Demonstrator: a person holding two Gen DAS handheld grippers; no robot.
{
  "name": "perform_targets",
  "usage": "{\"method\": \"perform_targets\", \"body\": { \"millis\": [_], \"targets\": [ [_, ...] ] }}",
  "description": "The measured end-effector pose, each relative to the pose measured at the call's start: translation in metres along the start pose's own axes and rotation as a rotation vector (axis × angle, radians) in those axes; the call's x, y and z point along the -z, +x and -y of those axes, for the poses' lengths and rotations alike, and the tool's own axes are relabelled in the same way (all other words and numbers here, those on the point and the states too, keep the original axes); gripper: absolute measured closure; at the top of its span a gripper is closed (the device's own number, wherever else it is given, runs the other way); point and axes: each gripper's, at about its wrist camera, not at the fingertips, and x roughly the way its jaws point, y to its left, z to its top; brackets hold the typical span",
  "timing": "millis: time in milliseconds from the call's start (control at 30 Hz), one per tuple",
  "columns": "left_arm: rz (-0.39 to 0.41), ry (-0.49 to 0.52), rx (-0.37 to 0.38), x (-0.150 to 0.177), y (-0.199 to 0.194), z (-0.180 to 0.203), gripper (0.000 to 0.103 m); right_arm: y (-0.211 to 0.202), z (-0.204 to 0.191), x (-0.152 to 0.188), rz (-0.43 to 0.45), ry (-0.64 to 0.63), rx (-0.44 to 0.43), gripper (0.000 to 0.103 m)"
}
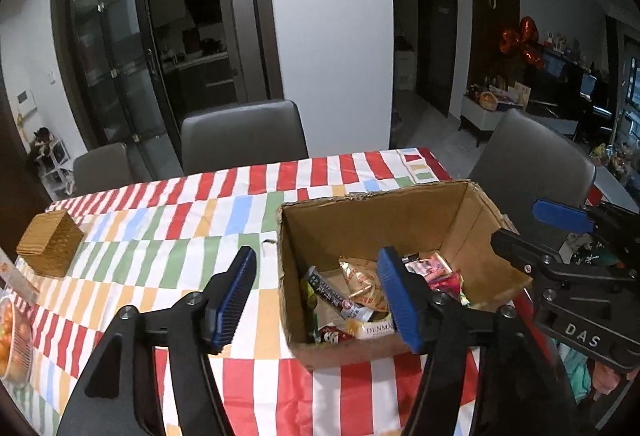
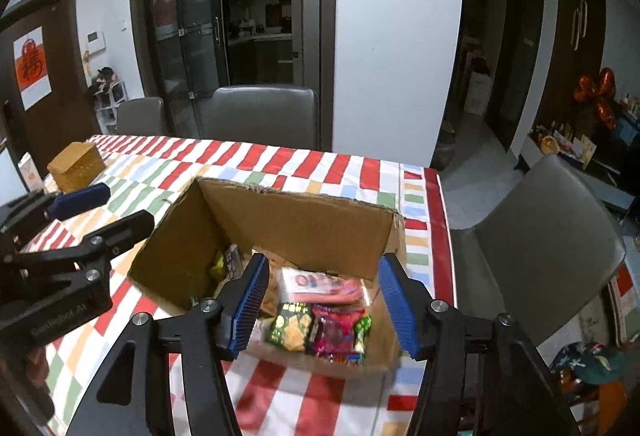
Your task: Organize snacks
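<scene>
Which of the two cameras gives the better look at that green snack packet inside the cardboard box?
The right wrist view: the green snack packet lies in plain sight between the claw's fingers, near the brown cardboard box front wall. In the left wrist view I cannot pick it out among the other snacks.

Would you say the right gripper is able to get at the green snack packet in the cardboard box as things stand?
Probably yes. The right gripper is open and empty above the open-topped box, and the green packet lies on top of the pile between its fingers, uncovered.
</scene>
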Motion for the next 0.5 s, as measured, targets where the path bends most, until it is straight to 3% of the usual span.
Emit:
{"method": "perform_targets", "body": {
  "millis": [500],
  "targets": [
    [0.134,0.002,-0.021,0.051,-0.097,0.007,0.012,-0.101,-0.007,0.053,0.163,0.03,0.047,0.024]
  ]
}}
